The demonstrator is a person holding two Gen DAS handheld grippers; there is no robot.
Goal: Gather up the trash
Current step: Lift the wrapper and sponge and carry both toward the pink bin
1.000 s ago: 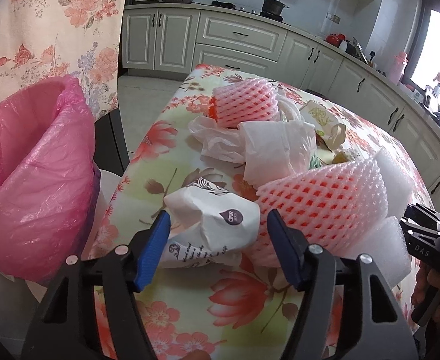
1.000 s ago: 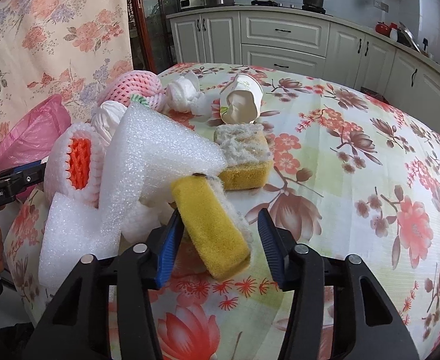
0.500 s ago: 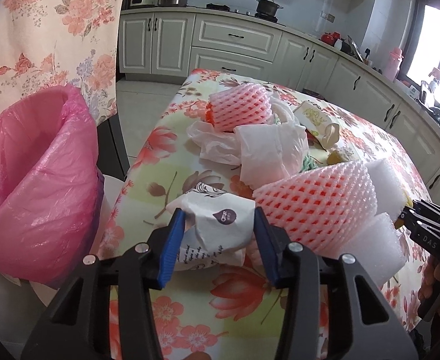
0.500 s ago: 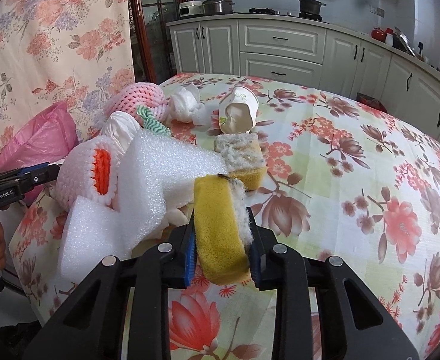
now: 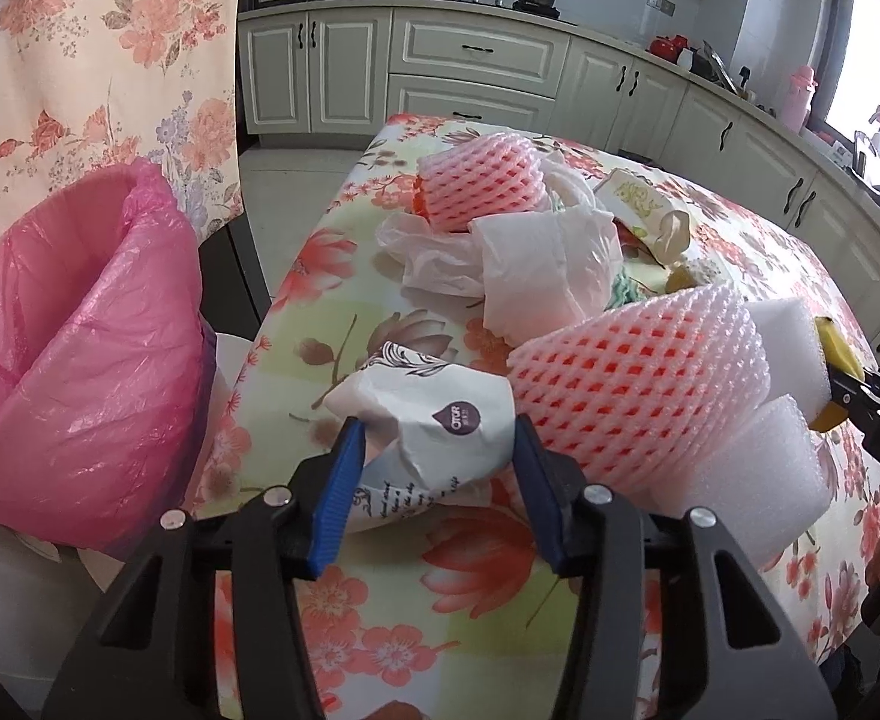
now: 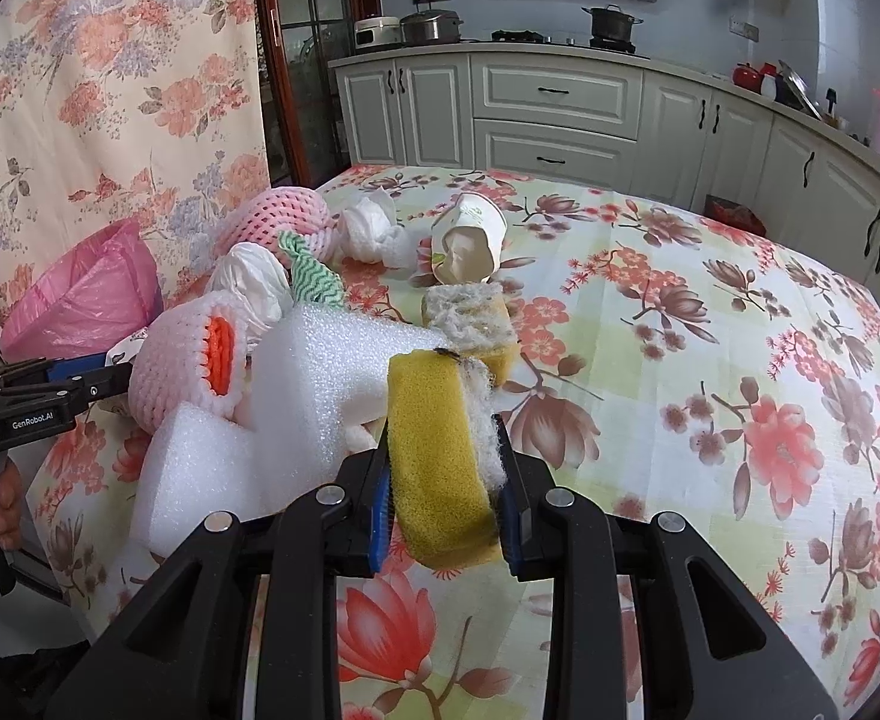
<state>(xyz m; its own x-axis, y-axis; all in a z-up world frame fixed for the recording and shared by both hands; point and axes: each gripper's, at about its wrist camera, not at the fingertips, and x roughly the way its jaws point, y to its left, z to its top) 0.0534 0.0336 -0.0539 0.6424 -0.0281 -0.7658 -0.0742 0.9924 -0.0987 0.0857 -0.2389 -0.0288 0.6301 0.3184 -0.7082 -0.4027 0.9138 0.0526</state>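
My left gripper (image 5: 437, 483) is shut on a crumpled white printed paper wrapper (image 5: 434, 420) near the table's left edge. A bin lined with a pink bag (image 5: 74, 348) stands to its left, below the table edge. My right gripper (image 6: 442, 510) is shut on a yellow sponge (image 6: 437, 456) and holds it upright. Trash lies between them: pink foam fruit nets (image 5: 637, 378) (image 5: 475, 186), white foam blocks (image 6: 332, 384), white plastic bags (image 5: 535, 264), a second sponge (image 6: 469, 324) and a tipped paper cup (image 6: 469, 237).
The table has a floral cloth (image 6: 709, 360). A floral curtain (image 5: 92, 54) hangs at the left behind the bin. Kitchen cabinets (image 6: 559, 114) run along the back and right. The left gripper also shows at the left edge of the right wrist view (image 6: 38, 396).
Both grippers have closed: the left on the paper wrapper, the right on the yellow sponge, which now stands upright between its fingers.
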